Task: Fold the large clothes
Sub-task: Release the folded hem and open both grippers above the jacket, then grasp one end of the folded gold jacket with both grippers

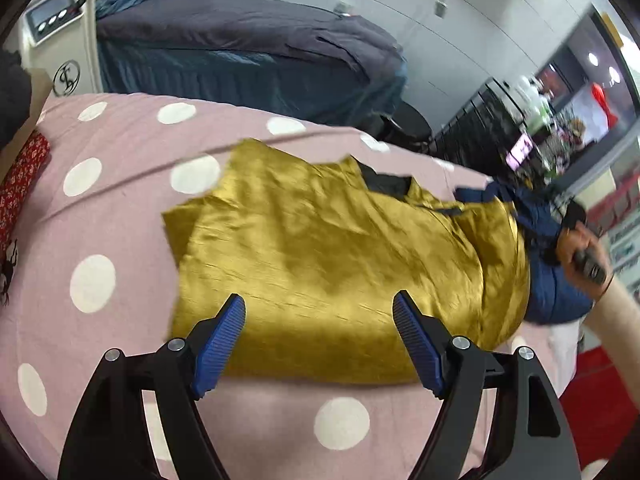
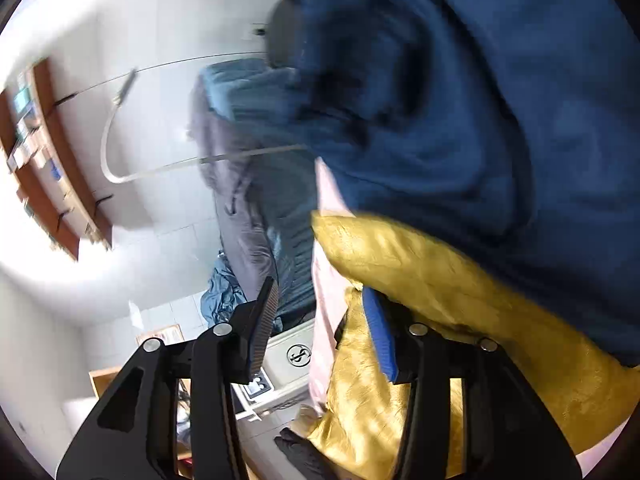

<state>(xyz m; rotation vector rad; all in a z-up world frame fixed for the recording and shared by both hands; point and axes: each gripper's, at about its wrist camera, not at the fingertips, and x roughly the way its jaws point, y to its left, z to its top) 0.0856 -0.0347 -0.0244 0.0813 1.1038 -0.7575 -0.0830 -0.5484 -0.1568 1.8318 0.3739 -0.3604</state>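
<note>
A shiny mustard-gold garment [image 1: 320, 256] lies spread on a pink polka-dot bedsheet [image 1: 100, 216], with a dark collar at its far end. A navy blue garment [image 1: 548, 240] lies at its right end. My left gripper [image 1: 320, 312] is open above the gold garment's near edge, holding nothing. The right gripper is only a dark handle in a hand [image 1: 584, 256] in the left wrist view. In the right wrist view my right gripper [image 2: 320, 300] is open, tilted sideways; its right finger [image 2: 380, 336] lies against a fold of the gold garment [image 2: 440, 280], under the navy garment [image 2: 480, 100].
A second bed with a dark grey and teal cover [image 1: 240, 48] stands behind. A white appliance with buttons [image 1: 56, 40] is at the far left. A red patterned cloth [image 1: 20, 184] lies at the sheet's left edge. Black railing and cluttered shelves [image 1: 520, 120] are at the right.
</note>
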